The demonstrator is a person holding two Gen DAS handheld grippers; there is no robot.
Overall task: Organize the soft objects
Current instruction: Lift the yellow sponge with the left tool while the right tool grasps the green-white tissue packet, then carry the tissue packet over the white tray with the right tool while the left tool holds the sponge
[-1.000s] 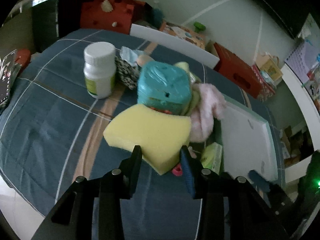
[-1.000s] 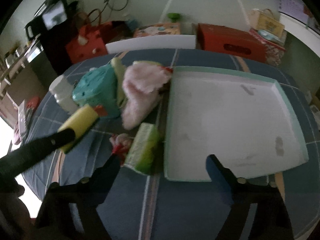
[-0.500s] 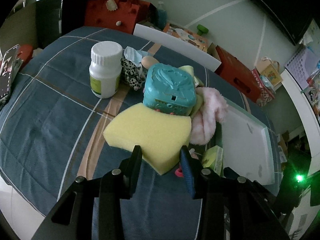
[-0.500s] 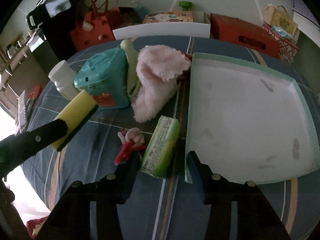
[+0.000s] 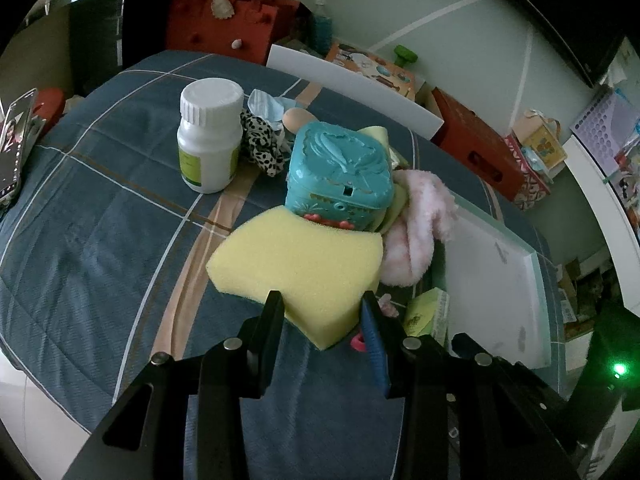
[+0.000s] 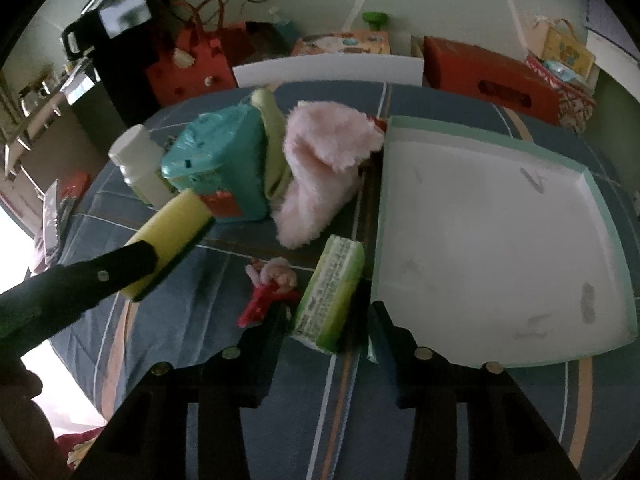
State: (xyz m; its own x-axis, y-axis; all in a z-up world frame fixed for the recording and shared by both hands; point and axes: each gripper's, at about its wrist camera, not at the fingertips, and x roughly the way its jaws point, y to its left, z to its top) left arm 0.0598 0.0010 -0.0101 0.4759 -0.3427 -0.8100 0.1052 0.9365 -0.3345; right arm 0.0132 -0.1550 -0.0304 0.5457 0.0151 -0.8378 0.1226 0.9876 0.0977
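My left gripper [image 5: 322, 300] is shut on the near corner of a yellow sponge [image 5: 296, 256], held above the blue blanket. The sponge [image 6: 176, 224] also shows at the left of the right wrist view. The jaws of my right gripper [image 6: 328, 316] are closing around the near end of a green tissue pack [image 6: 332, 276], which lies on the blanket beside the white tray [image 6: 500, 220]. Slim gaps still show between the pack and the pads. A pink fluffy cloth [image 6: 320, 160] and a small pink-and-red doll [image 6: 272, 284] lie just beyond.
A teal plastic box [image 5: 340, 172], a white bottle [image 5: 210, 136] and a leopard-print scrunchie [image 5: 262, 148] stand on the blanket behind the sponge. A phone [image 5: 12, 148] lies at the far left edge. Red bags and boxes line the floor behind the bed.
My right gripper has narrowed from wide open and come down over the green tissue pack. My left gripper still holds the sponge in the same spot.
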